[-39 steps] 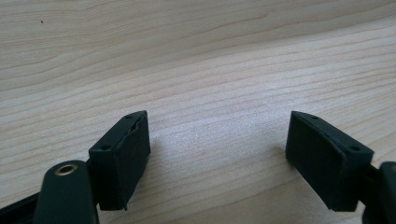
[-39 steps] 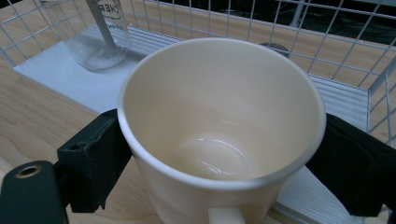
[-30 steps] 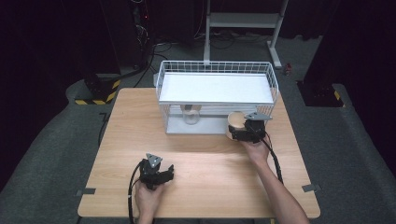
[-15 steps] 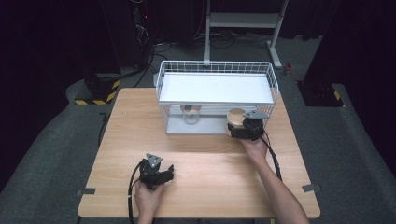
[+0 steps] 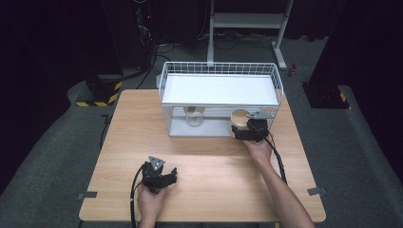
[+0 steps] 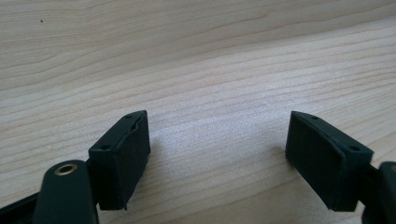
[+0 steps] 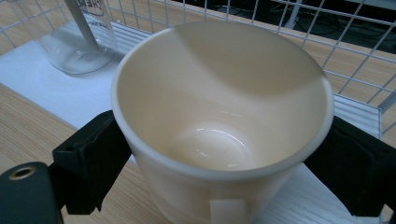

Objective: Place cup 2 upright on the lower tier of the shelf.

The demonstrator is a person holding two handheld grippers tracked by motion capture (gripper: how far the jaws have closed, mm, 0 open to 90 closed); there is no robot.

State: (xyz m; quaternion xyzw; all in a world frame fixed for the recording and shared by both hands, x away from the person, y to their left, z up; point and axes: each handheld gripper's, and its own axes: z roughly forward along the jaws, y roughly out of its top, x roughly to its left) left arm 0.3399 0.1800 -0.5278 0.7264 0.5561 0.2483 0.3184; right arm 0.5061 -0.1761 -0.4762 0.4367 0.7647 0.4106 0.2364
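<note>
Cup [image 7: 219, 126] is what the work is about: a cream one, looks like glazed ceramic, sitting upright in the right gripper [image 5: 247, 129] at the open front of the lower shelf of the wire rack [image 5: 219, 76]. I can't tell if its base is touching the shelf yet.

Going big to small:

- One wooden table [image 5: 204, 161], plenty of bare top.
- One white wire rack, two levels, standing at the far side of the table.
- Two grippers. The right one has its jaws pressed on either side of the cup wall just under the rim. The left gripper [image 5: 159, 175] sits low over the table near the front edge, jaws about halfway apart with nothing between them.
- One cup. My guess is it's stiff, a bit heavy for its size, and slick from the glaze, so it could slip if the squeeze eases. It'd also chip on the wire. Holding across the body like this seems the sensible spot.
- One clear glass [image 7: 81, 37] on the same lower shelf, near the cup but apart. Fragile too, so I'd keep clear of it.
</note>
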